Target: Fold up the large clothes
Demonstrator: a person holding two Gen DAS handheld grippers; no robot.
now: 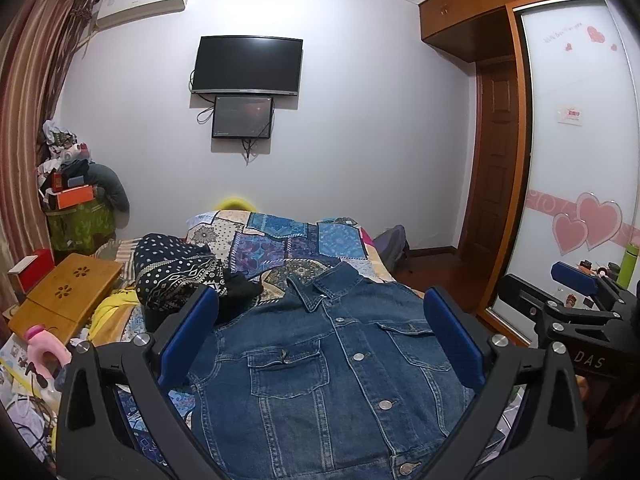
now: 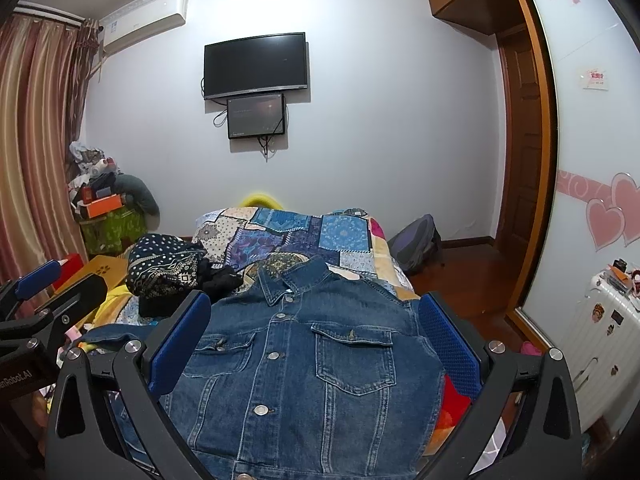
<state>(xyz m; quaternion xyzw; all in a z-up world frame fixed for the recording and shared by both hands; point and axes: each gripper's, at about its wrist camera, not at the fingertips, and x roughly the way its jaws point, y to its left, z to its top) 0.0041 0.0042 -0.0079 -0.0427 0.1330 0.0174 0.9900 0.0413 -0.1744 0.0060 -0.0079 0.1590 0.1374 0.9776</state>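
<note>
The left gripper (image 1: 320, 336) hangs with its blue-padded fingers (image 1: 188, 336) spread wide and nothing between them, above the chest of a denim jacket (image 1: 332, 376). The right gripper (image 2: 316, 340) is likewise wide apart and empty, its textured blue pads (image 2: 448, 344) framing the same denim jacket (image 2: 304, 360) from just to the right; its black body also shows at the right edge of the left wrist view (image 1: 576, 300), and the left gripper's body shows at the left edge of the right wrist view (image 2: 44, 300).

The jacket lies face up on the bed, buttoned down the front, collar pointing toward the far wall, both flap chest pockets showing. In the right wrist view a fold of denim, seemingly a sleeve, bulges out at the jacket's left side (image 2: 116, 334).

Beneath it is a patchwork quilt (image 1: 280, 236) in blues, purples and cream. Just beside the collar, to the left, sits a heap of dark polka-dot fabric (image 1: 176, 272) with a black garment (image 1: 240, 292) against it. Farther left, a wooden lap table (image 1: 68, 300) rests on the bed's edge, near a pink bottle (image 1: 40, 344).

On the far wall hangs a black television (image 1: 247, 65) with a smaller screen (image 1: 243, 117) just under it, and an air conditioner (image 1: 144, 0) is mounted high beside striped curtains (image 1: 24, 92). A wardrobe with heart-decorated sliding doors (image 1: 576, 160) stands on the right, and a white suitcase (image 2: 596, 328) stands before it.
</note>
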